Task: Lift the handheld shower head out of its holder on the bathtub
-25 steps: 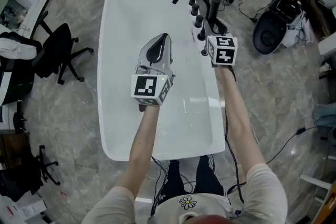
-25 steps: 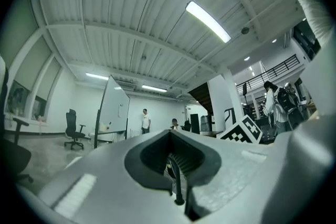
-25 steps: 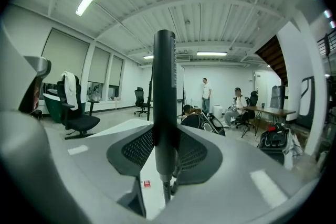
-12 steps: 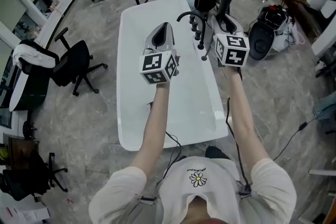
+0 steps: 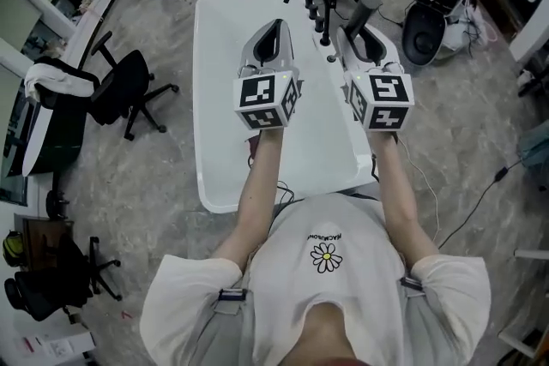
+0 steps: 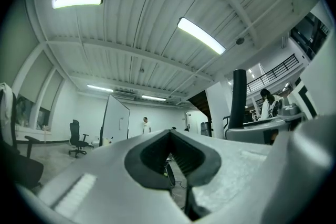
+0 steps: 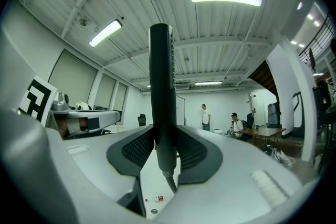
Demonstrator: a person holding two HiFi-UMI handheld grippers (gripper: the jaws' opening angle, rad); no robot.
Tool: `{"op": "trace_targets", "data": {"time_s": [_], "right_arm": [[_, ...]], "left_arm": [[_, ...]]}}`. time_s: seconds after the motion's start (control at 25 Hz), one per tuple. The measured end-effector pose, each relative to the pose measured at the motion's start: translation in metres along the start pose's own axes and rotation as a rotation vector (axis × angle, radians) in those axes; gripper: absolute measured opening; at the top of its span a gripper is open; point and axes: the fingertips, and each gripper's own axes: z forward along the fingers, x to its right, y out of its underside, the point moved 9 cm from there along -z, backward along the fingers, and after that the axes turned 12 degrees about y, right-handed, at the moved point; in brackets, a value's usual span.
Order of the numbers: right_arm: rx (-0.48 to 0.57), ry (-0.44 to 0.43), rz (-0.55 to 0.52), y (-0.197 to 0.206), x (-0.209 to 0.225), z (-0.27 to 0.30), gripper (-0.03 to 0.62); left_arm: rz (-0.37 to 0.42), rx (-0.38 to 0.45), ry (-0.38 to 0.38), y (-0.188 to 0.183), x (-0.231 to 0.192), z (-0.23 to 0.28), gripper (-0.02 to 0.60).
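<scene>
The right claw [image 7: 165,152] is clamped on the dark shower head [image 7: 160,86]. Its long axis stands upright between the jaws, with the hose trailing below. In the head view it sits upper right, by the right rim of the bathtub [image 5: 214,99]. The left claw [image 6: 170,139] is closed and empty, level with it at upper centre.
</scene>
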Motion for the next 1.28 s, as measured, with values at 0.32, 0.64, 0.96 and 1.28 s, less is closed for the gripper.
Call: {"op": "trace_targets", "data": {"time_s": [0.32,0.64,0.96,1.28], "right_arm": [[0.006,-0.01,0.008,-0.002,-0.004,-0.024,0.153],[0.012,-0.005,0.029,-0.005,0.007,-0.026,0.153],[0.025,-0.008,0.027,-0.009,0.011,-0.026,0.153],[0.012,-0.003,0.019,-0.005,0.011,-0.024,0.153]], "left_arm": [[-0.01,-0.018,0.011,0.001,0.009,-0.013,0.0],[-0.014,-0.004,0.028,-0.009,0.021,-0.007,0.0],[-0.01,0.013,0.028,-0.019,0.024,-0.005,0.0],[-0.02,0.0,0.028,-0.011,0.023,-0.004,0.0]]}}
